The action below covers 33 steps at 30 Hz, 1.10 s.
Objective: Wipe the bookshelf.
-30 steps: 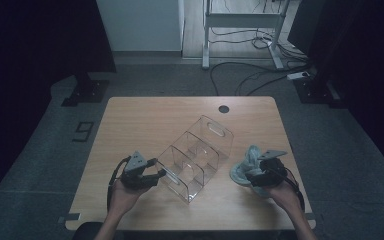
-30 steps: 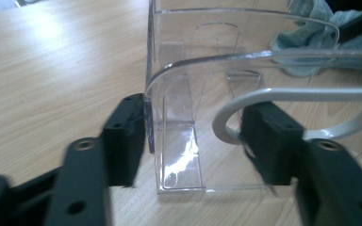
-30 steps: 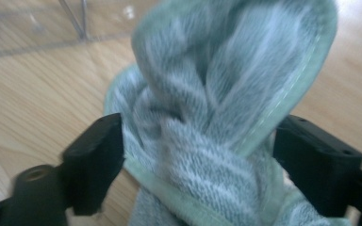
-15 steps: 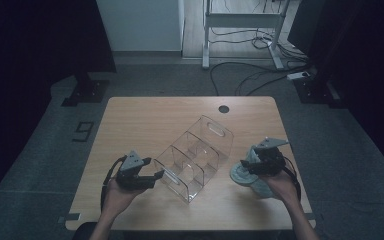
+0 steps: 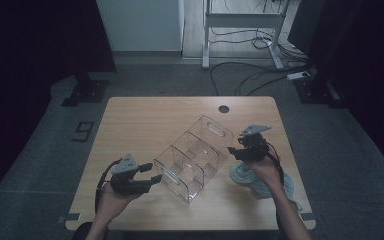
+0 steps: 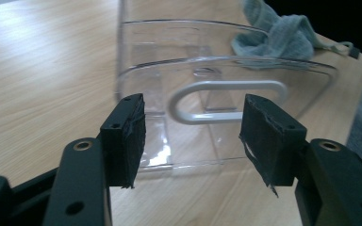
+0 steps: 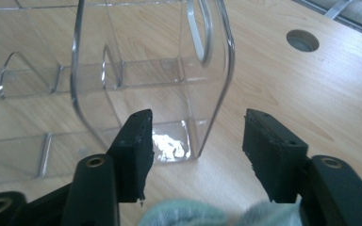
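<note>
Vs. a second ago: right hand-held gripper (image 5: 236, 146) has moved from over the cloth at lower right up and left, now just beside the far end of the clear organizer (image 5: 195, 156); its jaws have just been closing, now about half spread, nothing between the pads. In the right gripper view the organizer's end wall with its handle slot stands just ahead of the jaws and apart from them. Left hand-held gripper (image 5: 150, 171) sits at roughly the same spot at lower left of the high view, jaws just closed in a bit, gap medium, nothing clamped; in the left gripper view the near end wall with its oval handle cutout is framed between the pads (image 6: 125, 136) but lies beyond them, no contact. Organizer hasn't shifted: centre of the worktop (image 5: 130, 120), long axis diagonal in the high view, running from lower left-centre to upper right-centre, open top up, one handle end toward each gripper. It's split by clear dividers into compartments along its length; all look empty, worktop grain visible through the floor. Pale blue-green cloth (image 5: 245, 176) lies crumpled on the worktop at lower right, just beside the organizer's right flank and outside it, partly under the right hand (image 5: 262, 170); its edge shows at the bottom of the right gripper view below the jaws.
</note>
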{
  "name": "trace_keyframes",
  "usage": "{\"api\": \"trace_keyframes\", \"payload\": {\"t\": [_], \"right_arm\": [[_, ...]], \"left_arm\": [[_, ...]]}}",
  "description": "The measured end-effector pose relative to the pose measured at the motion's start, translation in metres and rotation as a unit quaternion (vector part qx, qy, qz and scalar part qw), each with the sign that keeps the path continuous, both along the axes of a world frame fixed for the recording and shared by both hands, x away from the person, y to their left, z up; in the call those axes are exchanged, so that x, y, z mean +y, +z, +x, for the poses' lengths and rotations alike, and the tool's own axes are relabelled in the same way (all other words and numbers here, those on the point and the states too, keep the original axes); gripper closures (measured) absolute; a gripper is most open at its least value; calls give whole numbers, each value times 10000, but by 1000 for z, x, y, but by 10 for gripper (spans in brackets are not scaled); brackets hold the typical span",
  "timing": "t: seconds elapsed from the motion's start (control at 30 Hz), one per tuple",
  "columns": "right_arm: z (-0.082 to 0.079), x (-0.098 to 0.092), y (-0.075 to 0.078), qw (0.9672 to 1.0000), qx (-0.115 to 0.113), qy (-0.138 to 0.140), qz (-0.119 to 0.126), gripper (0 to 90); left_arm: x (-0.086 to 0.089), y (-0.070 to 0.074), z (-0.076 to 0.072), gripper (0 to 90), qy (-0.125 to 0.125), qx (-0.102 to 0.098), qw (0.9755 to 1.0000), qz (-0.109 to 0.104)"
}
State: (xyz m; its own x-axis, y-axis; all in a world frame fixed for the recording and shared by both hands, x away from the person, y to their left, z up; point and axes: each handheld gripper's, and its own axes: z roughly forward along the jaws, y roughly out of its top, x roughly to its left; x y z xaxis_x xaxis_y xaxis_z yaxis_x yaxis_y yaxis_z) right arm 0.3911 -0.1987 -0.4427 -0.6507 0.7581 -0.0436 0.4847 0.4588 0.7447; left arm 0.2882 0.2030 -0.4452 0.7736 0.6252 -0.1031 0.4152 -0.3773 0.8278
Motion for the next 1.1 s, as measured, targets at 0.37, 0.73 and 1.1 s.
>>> {"api": "trace_keyframes", "payload": {"t": [0.37, 0.73, 1.1], "right_arm": [[7, 9, 1, 10000, 13, 30, 82, 525], [-1, 3, -1, 9998, -10, 128, 172, 578], [-9, 7, -1, 9999, -78, 102, 70, 580]], "left_arm": [[-19, -6, 5, 350, -75, 94, 9999, 108], [-13, -7, 18, 198, -121, 368, 9987, -320], [-26, 1, 8, 121, -7, 376, 9990, -222]]}}
